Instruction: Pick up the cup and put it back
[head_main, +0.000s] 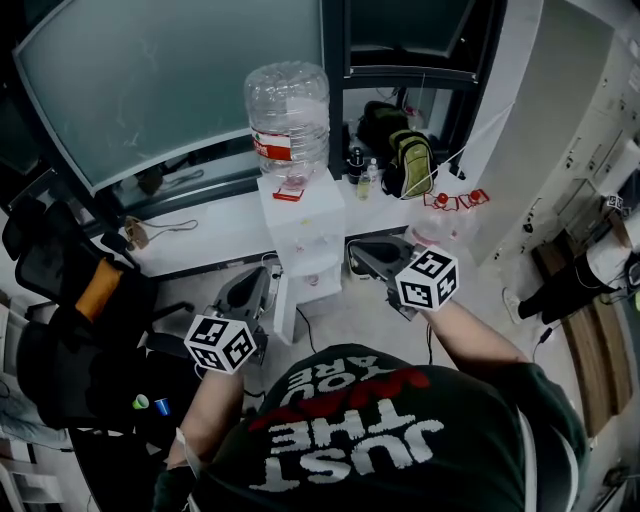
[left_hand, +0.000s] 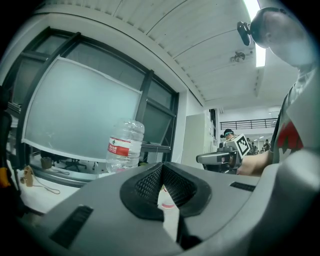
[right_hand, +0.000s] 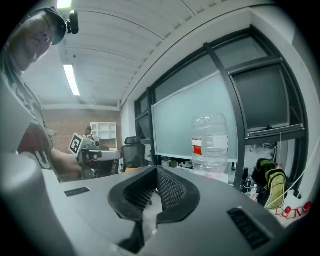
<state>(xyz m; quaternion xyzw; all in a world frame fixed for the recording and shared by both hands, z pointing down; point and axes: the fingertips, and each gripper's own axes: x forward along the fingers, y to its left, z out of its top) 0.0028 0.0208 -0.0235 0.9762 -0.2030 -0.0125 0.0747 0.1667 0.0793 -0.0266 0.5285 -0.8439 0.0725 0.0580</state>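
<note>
I cannot make out a cup in any view. A white water dispenser with a large clear bottle on top stands against the window counter straight ahead. My left gripper is held just left of the dispenser's lower body, its jaws shut with nothing between them. My right gripper hovers just right of the dispenser, also shut and empty. In the left gripper view, past the meeting fingertips of the left gripper, I see the bottle. The right gripper view shows the right gripper and the bottle.
A black office chair with an orange item stands at the left. A green and black backpack and small bottles sit on the counter right of the dispenser. Red items lie at the counter's right end. A cable runs over the floor below the dispenser.
</note>
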